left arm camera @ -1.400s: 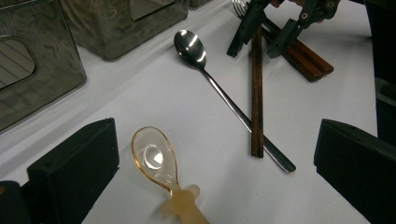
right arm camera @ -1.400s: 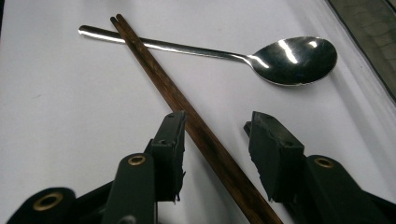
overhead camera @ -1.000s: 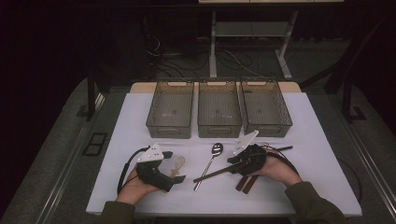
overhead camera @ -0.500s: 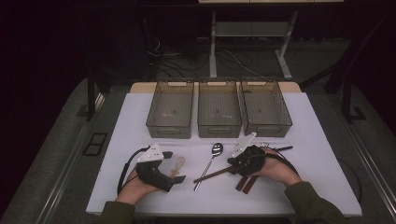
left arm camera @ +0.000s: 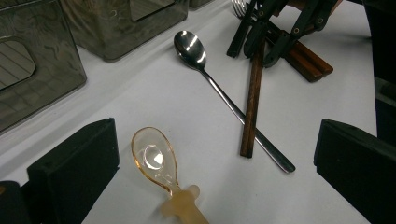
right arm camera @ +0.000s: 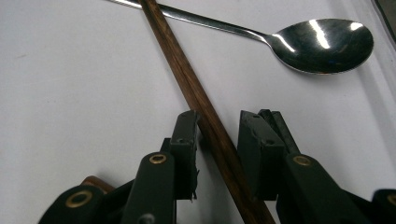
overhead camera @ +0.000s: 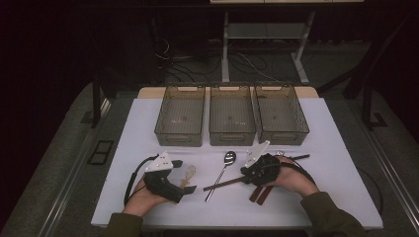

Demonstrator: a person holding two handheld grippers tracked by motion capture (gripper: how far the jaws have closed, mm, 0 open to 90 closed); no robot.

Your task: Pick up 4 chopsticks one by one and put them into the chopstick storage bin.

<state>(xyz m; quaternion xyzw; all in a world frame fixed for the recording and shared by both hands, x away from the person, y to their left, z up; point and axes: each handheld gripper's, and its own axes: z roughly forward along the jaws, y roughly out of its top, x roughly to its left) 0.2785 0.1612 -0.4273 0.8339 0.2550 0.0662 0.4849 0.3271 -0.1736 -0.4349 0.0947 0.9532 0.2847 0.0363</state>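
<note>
A dark wooden chopstick (overhead camera: pixel 222 184) (left arm camera: pixel 252 98) (right arm camera: pixel 187 79) lies across the handle of a metal spoon (overhead camera: pixel 225 168) (left arm camera: pixel 190 46) (right arm camera: pixel 322 39) on the white table. My right gripper (overhead camera: pixel 245 174) (right arm camera: pixel 217 140) straddles the chopstick's near end. Its jaws have just been closing, the chopstick is between the pads, and a small gap remains on one side. My left gripper (overhead camera: pixel 184 176) (left arm camera: pixel 219 144) rests open at the left, its jaws wide on either side of a clear amber spoon (overhead camera: pixel 188 174) (left arm camera: pixel 154 158).
Three empty smoked-plastic bins (overhead camera: pixel 181 116) (overhead camera: pixel 232 114) (overhead camera: pixel 281 113) stand in a row at the back. Brown wooden sticks (overhead camera: pixel 260 193) (left arm camera: pixel 308 60) lie under my right hand. A black stick (overhead camera: pixel 299 157) and a fork's tines (left arm camera: pixel 238 4) lie behind it.
The right gripper's jaws have drawn closer around the chopstick. Both hands stay where they were, and nothing on the table has shifted.
</note>
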